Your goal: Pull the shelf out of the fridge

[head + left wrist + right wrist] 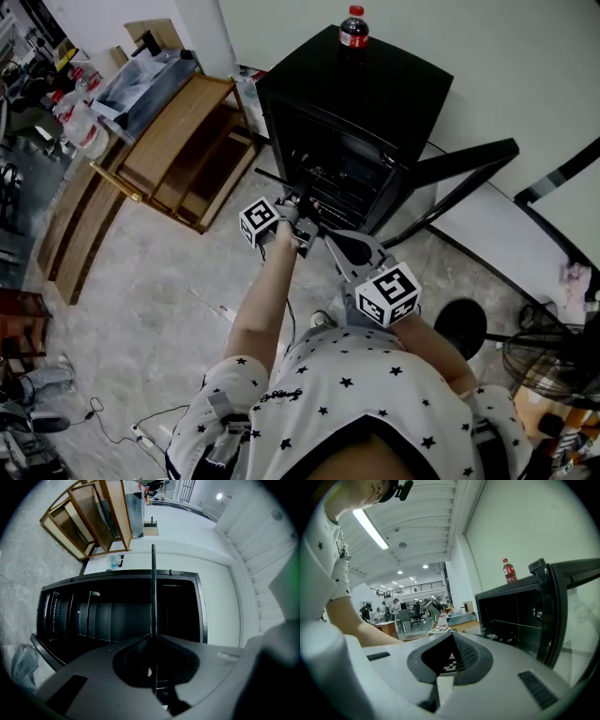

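Left gripper (153, 637): fingers pressed shut on the front edge of the thin dark flat shelf (153, 592), which shows edge-on and runs from the fingers back into the open front of the small black box-shaped fridge (375, 84). Right gripper (451, 634): fingers closed together with nothing between them, held just beside the left gripper in front of the fridge, whose black door (469, 155) stands swung wide to the right. A red-capped plastic cola bottle (353, 26) stands upright on the fridge top.
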Demonstrator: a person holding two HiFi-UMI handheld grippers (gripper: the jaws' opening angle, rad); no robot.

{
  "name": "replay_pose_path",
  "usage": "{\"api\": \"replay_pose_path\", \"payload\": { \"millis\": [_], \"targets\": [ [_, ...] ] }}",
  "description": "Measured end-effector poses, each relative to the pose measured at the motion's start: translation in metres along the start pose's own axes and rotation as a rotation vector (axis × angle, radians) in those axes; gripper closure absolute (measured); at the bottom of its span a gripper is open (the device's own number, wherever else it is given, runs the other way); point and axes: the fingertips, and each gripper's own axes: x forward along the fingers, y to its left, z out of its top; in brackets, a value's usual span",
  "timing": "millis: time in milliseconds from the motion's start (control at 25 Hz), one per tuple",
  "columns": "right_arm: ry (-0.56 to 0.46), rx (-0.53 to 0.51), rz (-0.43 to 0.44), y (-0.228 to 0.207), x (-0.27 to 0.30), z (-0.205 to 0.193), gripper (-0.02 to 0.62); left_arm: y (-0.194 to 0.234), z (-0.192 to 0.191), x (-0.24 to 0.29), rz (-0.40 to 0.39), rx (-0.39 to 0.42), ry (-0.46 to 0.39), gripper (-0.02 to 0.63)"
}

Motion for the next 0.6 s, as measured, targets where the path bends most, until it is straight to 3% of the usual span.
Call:
{"api": "replay_pose_path", "payload": {
  "millis": [600],
  "targets": [
    [-0.004,-0.006,-0.008,0.0009,0.0004,0.0025,0.603,-0.0004,0.0012,-0.0009,-0.004,-0.001,0.004,0.584]
  ]
}}
